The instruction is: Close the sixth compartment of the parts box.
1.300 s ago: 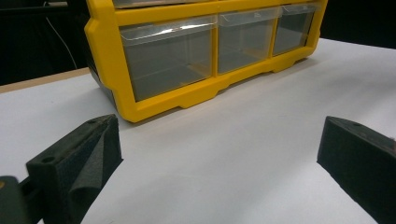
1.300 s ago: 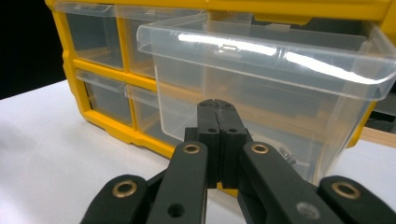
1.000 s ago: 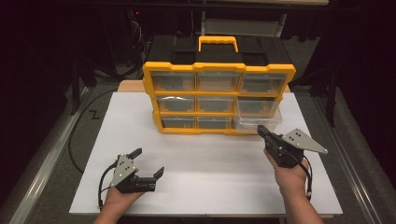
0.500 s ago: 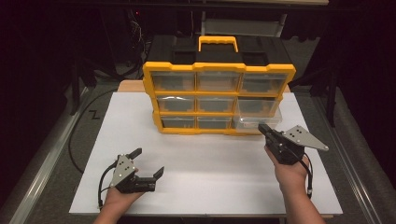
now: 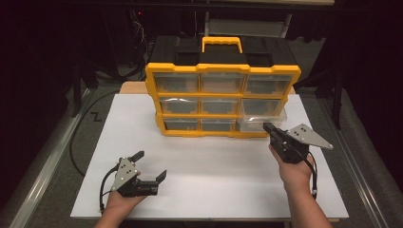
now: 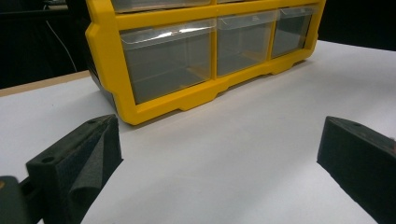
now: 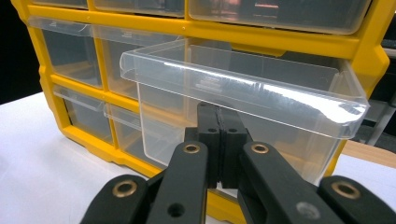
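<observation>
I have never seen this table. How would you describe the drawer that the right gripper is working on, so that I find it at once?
Start from the yellow organizer with the yellow handle, standing on the white board. Go to its right column, middle row: the clear drawer there, with the shut right gripper at its front. Unlike its neighbours, which sit flush in the frame, it sticks out towards the person.

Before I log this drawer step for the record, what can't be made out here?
- Whether the right gripper touches the pulled-out clear drawer: right gripper view, its shut jaws cover the spot.
- Drawer contents: high view, too small and glary.
- Organizer top: left gripper view, cut off by the upper edge.
</observation>
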The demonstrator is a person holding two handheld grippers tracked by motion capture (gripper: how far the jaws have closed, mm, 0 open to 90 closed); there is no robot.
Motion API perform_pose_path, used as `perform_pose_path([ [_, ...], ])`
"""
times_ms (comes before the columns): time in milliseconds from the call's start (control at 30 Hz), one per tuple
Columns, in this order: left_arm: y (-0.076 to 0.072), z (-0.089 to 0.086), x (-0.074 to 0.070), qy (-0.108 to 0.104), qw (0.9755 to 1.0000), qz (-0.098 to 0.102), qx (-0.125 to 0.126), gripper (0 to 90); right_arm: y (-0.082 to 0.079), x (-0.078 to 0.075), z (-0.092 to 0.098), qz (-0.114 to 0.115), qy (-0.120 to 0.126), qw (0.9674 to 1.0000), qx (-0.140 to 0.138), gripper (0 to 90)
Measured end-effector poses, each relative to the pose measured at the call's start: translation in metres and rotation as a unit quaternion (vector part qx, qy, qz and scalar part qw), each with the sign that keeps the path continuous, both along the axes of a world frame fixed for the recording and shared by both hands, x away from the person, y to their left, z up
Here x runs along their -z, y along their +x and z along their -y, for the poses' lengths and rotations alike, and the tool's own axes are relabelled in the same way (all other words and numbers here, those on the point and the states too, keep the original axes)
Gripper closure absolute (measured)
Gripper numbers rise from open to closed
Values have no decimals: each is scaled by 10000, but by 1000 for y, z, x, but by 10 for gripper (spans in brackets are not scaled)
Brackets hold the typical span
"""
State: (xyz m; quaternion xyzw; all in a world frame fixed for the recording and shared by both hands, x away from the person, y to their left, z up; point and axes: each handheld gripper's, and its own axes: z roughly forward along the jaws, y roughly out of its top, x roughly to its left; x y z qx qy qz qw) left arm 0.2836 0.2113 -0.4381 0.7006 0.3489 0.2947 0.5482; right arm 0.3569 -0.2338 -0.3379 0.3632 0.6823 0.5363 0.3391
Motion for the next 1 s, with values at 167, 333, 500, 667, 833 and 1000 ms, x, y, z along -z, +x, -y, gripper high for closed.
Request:
perform_pose_path([
  [167, 0, 0, 0, 4, 10000, 1, 3, 5, 3, -1, -1, -4, 20, 10000, 16, 900],
  [333, 0, 0, 0, 3, 10000, 5, 6, 5, 6, -2, -2, -5, 1, 10000, 0, 900],
  [500, 0, 0, 0, 6, 10000, 4, 14, 6, 7, -1, -4, 47, -61, 10000, 1, 900],
  [667, 0, 0, 0, 5, 10000, 9, 12, 5, 7, -1, -4, 66, -107, 9999, 20, 900],
  [833, 0, 0, 0, 13, 10000, 3, 17, 5, 8, -2, -3, 60, -125, 9998, 138, 900],
  [1000, 0, 0, 0, 0, 10000, 8, 11, 5, 19, -1, 5, -47, 22, 9997, 254, 900],
])
